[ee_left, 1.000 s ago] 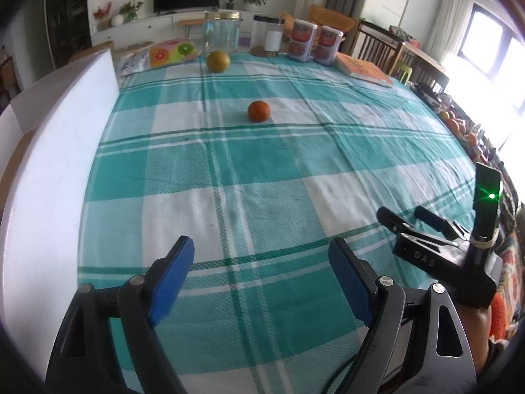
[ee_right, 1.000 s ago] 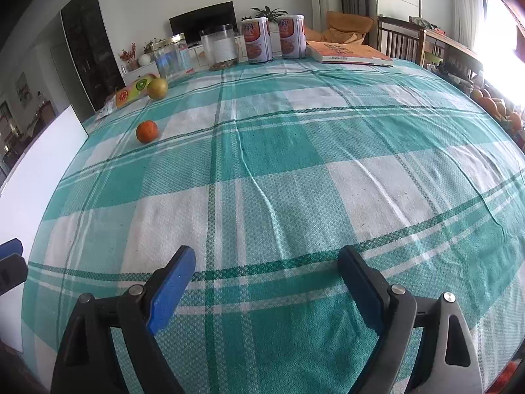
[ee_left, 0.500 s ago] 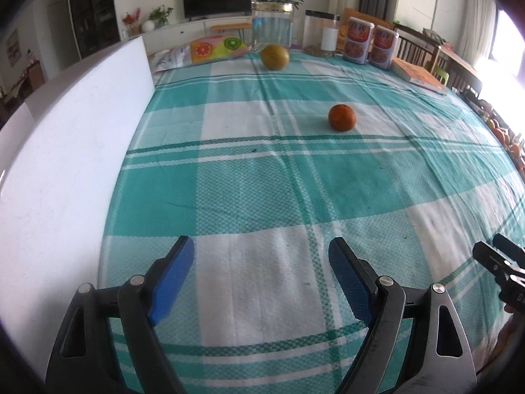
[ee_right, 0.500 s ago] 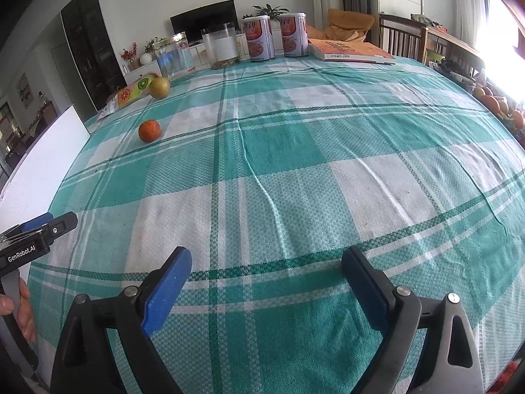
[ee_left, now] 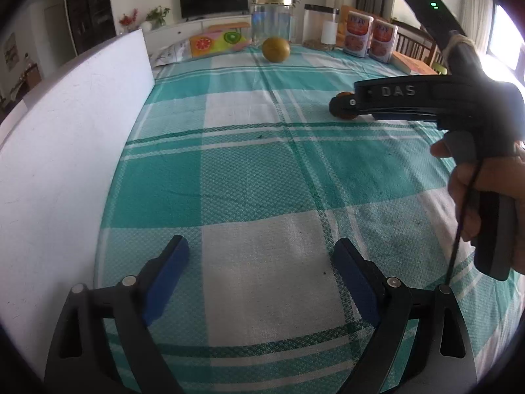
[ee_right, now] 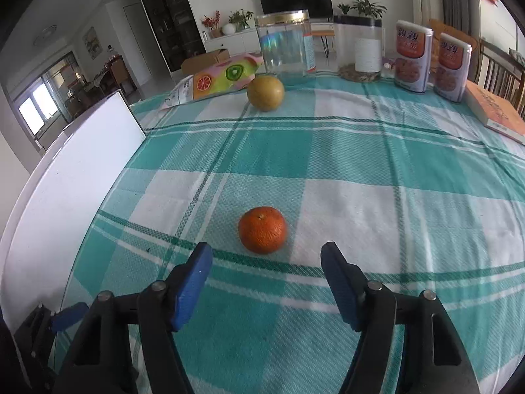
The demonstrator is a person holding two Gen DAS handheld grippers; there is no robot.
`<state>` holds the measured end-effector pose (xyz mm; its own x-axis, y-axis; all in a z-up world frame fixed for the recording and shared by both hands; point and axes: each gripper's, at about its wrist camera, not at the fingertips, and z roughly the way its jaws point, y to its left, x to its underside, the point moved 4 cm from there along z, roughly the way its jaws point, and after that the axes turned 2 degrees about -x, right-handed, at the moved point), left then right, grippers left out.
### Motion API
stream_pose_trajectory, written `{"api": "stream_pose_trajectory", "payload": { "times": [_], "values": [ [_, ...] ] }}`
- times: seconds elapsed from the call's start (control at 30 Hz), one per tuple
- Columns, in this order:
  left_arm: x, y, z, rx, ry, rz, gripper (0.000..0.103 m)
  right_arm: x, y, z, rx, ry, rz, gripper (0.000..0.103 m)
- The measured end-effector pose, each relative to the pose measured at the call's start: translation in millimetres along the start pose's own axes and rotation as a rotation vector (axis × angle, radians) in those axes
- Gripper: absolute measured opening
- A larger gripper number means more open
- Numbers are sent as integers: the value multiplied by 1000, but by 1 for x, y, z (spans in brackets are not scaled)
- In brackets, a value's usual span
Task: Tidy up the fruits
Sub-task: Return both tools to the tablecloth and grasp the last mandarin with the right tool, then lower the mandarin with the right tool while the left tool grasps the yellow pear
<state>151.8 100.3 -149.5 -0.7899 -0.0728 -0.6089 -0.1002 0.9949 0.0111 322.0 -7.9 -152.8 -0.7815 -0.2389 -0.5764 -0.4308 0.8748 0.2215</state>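
Orange and round, the small orange fruit (ee_right: 262,229) sits on the green and white checked cloth (ee_right: 344,151), just past the tips of the right gripper (ee_right: 266,264). The blue pads do not touch it. The right jaws are closing, and nothing is between them yet. A yellow-green fruit (ee_right: 265,93) rests farther back, just in front of a clear jar (ee_right: 284,47) and beside a bright fruit-print bag (ee_right: 223,77). The left gripper (ee_left: 261,257) points down at bare cloth next to a white board (ee_left: 65,151). Its jaws are opening, with nothing between them. A hand (ee_left: 485,190) holds the right gripper's handle.
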Motion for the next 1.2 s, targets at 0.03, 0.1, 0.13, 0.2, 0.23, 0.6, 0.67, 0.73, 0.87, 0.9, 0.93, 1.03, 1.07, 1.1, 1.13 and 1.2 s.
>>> {"api": "stream_pose_trajectory", "payload": {
  "times": [0.03, 0.1, 0.13, 0.2, 0.23, 0.6, 0.67, 0.73, 0.87, 0.9, 0.93, 1.03, 1.07, 1.1, 1.13, 1.2],
  "values": [
    [0, 0, 0, 0, 0, 1, 92, -2, 1, 2, 30, -20, -6, 59],
    [0, 0, 0, 1, 0, 1, 92, -4, -1, 3, 59, -26, 5, 32],
    [0, 0, 0, 0, 0, 1, 92, -2, -4, 1, 55, -27, 23, 31],
    [0, -1, 0, 0, 0, 1, 92, 3, -12, -11, 41, -38, 48, 31],
    [0, -1, 0, 0, 1, 1, 93, 6, -16, -19, 39, -40, 52, 31],
    [0, -2, 1, -10, 4, 9, 94, 88, -112, -122, 231, -45, 144, 31],
    [0, -2, 1, -13, 4, 9, 95, 102, -124, -119, 257, -35, 170, 31],
    [0, -2, 2, -13, 4, 10, 95, 110, -128, -121, 246, -70, 196, 32],
    [0, -2, 2, -14, 4, 10, 95, 113, -125, -121, 235, -102, 198, 38],
    [0, -2, 2, -14, 4, 10, 96, 114, -121, -120, 238, -105, 178, 43],
    [0, -2, 2, -14, 4, 10, 96, 113, -118, -119, 242, -102, 161, 49],
    [0, -2, 2, -15, 5, 6, 96, 112, -109, -112, 221, -82, 117, 69],
    [-1, -2, 3, -18, 5, 3, 96, 112, -107, -110, 219, -75, 105, 72],
    [-2, -2, 3, -23, 11, -5, 96, 112, -105, -109, 220, -70, 95, 77],
    [-5, -2, 5, -32, 32, -21, 95, 112, -103, -108, 223, -66, 88, 79],
    [-18, -4, 9, -15, 77, -61, 95, 113, -102, -107, 223, -62, 82, 81]
  ]
}}
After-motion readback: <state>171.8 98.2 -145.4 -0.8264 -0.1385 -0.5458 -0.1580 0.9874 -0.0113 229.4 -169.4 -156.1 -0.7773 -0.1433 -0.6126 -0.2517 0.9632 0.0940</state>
